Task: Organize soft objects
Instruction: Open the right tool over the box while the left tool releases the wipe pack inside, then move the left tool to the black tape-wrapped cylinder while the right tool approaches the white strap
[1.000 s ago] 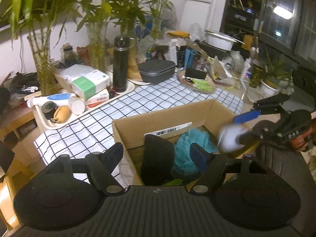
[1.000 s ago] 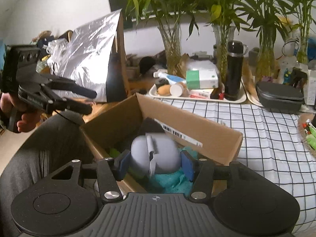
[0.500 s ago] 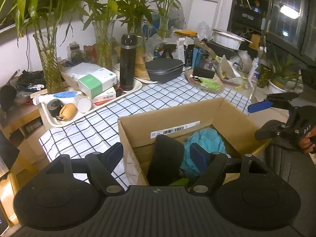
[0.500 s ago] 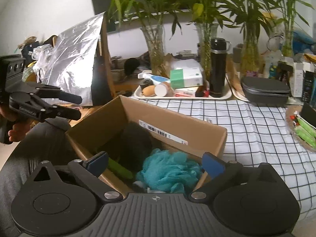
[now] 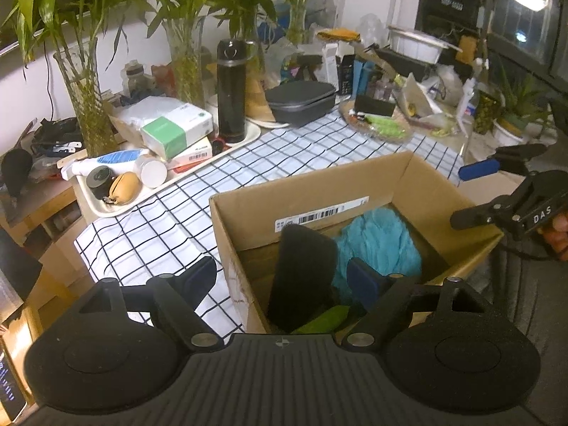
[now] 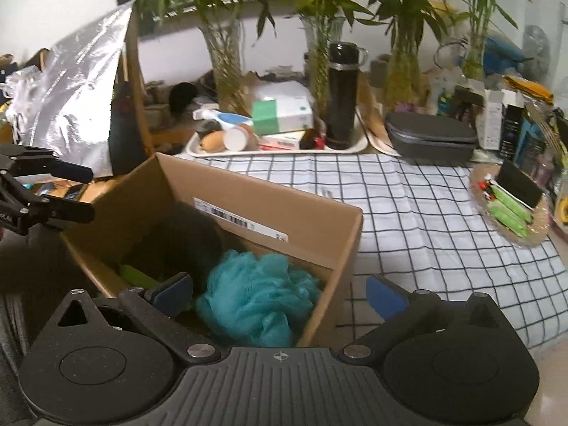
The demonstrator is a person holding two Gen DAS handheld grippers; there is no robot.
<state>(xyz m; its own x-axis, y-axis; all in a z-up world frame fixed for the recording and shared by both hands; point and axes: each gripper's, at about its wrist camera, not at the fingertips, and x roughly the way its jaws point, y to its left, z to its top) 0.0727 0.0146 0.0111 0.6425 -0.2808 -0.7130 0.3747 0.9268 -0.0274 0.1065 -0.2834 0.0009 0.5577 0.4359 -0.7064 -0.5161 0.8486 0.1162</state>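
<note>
the right gripper (image 6: 280,294) hangs over the near corner of the cardboard box (image 6: 269,213) with its jaws spread very wide and nothing between them. its jaws have just been opening, and now only air and the box corner lie between the blue pads. the left gripper (image 5: 280,277) is also open, its jaws having just opened a little more; it straddles the left wall of the box, 1 pad outside over the checked tablecloth (image 5: 149,227), 1 pad inside, and it grips nothing.

in my judgement the step in hand is the release and the pull-back. to do it well, the right gripper should rise straight up before it goes sideways, so a pad does not catch the box wall or drag the teal bath pouf (image 6: 255,294) out again.

the soft things lie inside the box: the pouf near the front, a tall black soft object (image 5: 301,273) standing beside it, and a green item (image 5: 326,319) low between them.

the bottom of the box is hidden behind the grippers, so i cannot tell what else lies there. the black object is too dark to name exactly. far behind, the tray (image 6: 355,145) with the black flask (image 6: 342,92) is not touched.
</note>
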